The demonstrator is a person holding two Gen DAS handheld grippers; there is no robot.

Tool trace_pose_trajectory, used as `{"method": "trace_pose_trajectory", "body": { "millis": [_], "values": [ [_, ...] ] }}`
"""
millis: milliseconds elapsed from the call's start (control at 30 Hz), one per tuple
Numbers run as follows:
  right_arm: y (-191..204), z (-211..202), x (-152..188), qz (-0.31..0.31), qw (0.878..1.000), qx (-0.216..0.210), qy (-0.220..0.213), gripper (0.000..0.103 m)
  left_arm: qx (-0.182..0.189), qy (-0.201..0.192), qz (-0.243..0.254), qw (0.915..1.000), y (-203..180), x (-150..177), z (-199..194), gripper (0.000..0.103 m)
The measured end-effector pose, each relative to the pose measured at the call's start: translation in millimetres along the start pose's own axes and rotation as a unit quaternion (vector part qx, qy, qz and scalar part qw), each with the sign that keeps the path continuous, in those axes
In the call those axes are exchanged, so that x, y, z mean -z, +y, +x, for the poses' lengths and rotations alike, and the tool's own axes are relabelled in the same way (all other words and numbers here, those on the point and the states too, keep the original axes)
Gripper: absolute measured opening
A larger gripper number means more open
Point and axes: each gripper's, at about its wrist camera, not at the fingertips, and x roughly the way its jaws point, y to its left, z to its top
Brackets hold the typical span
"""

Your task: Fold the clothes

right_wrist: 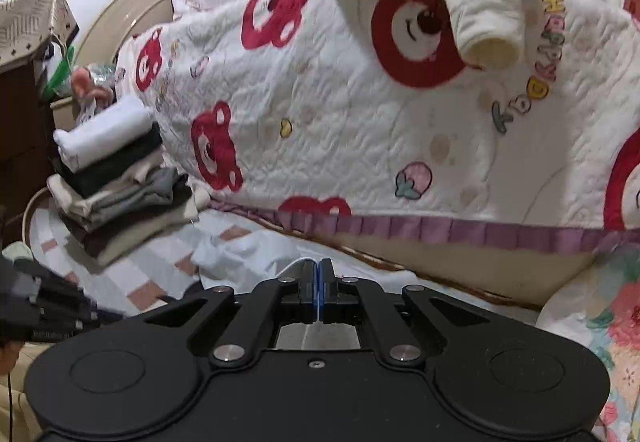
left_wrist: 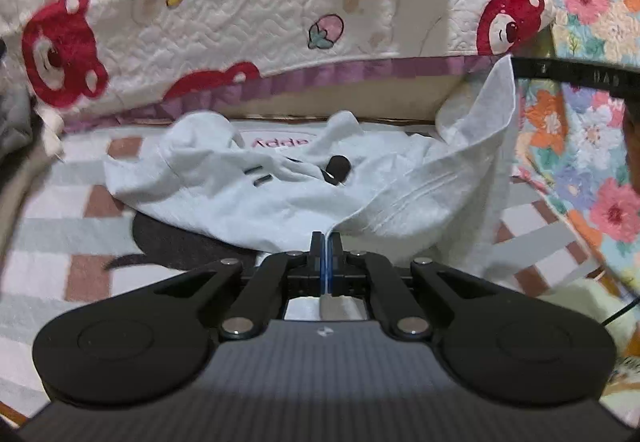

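1. On the bed, over a checked sheet (left_wrist: 80, 210) of pale grey, white and dusty pink squares, lies a crumpled white shirt (left_wrist: 256, 182) of soft knit cloth, with short dark printed marks and pink lettering near its top.
2. The left gripper (left_wrist: 327, 238) is clenched on the shirt's near edge; a thin fold of white cloth runs between its black fingers with their blue pads.
3. One part of the shirt rises at the right of the left view into a tall, pointed flap with faint stitched lines.
4. A dark, rounded patch (left_wrist: 192, 242) shows under the shirt's near side; what it is cannot be told.
5. The right gripper (right_wrist: 319, 274) is likewise clenched, and a thin white hem curves out from its tips; the cloth below it is blurred.
6. Behind the shirt lies a quilt (right_wrist: 360, 130), cream and puffy with wavy stitching, printed with red bears and strawberries and edged with a pleated purple frill.
7. A floral cover (left_wrist: 592, 2) in orange, pink and blue sits at the right.
8. Near the curved headboard (right_wrist: 132, 2), a stack (right_wrist: 116, 178) of folded clothes in white, black, grey and beige leans slightly.
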Motion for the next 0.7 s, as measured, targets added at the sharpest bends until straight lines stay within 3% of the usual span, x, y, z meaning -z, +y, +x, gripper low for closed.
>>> {"method": "trace_pose_trajectory", "body": {
  "millis": [100, 167, 233, 333, 367, 400, 433, 467, 533, 567, 600, 633, 667, 700],
  "values": [
    [1, -1, -7, 0.001, 1.0, -0.004, -0.017, 0.002, 0.016, 0.012, 0.012, 0.9997, -4, 3, 4, 0.006],
    [4, -4, -14, -0.002, 1.0, -0.008, -0.029, 0.002, 0.022, 0.024, 0.028, 0.9991, -12, 14, 4, 0.019],
    [7, -8, -17, -0.005, 0.999, -0.012, -0.036, 0.002, 0.026, 0.037, 0.039, 0.9983, -19, 20, 10, 0.044],
    [13, -13, -20, -0.01, 0.999, -0.017, -0.039, 0.002, 0.033, 0.055, 0.059, 0.9962, -28, 26, 22, 0.047],
    [14, -15, -20, -0.009, 0.999, -0.023, -0.041, 0.002, 0.025, 0.06, 0.073, 0.9953, -32, 27, 28, 0.047],
    [14, -16, -21, -0.008, 0.999, -0.029, -0.043, 0.002, -0.007, 0.055, 0.101, 0.9933, -36, 26, 36, 0.036],
    [12, -16, -19, -0.003, 0.998, -0.036, -0.044, 0.002, -0.047, 0.048, 0.134, 0.9887, -40, 26, 44, 0.003],
    [10, -16, -18, 0.003, 0.998, -0.044, -0.046, 0.002, -0.086, 0.036, 0.164, 0.982, -42, 22, 50, 0.002],
    [5, -10, -11, 0.01, 0.998, -0.053, -0.04, 0.003, -0.126, 0.0, 0.174, 0.9766, -40, 9, 49, 0.002],
    [2, 1, -2, 0.005, 0.999, -0.035, -0.03, 0.009, -0.133, -0.02, 0.158, 0.9782, -36, -3, 42, 0.002],
    [2, 16, 10, -0.006, 1.0, 0.007, -0.014, 0.024, -0.136, -0.041, 0.139, 0.9802, -32, -13, 33, 0.002],
    [4, 37, 27, -0.028, 0.997, 0.066, 0.025, 0.045, -0.151, -0.064, 0.126, 0.9783, -29, -23, 24, 0.003],
    [4, 55, 42, -0.043, 0.993, 0.094, 0.065, 0.044, -0.171, -0.088, 0.116, 0.9744, -26, -33, 14, 0.003],
    [2, 64, 56, -0.035, 0.992, 0.093, 0.079, 0.044, -0.199, -0.117, 0.112, 0.9666, -23, -42, 5, 0.003]
  ]
}}
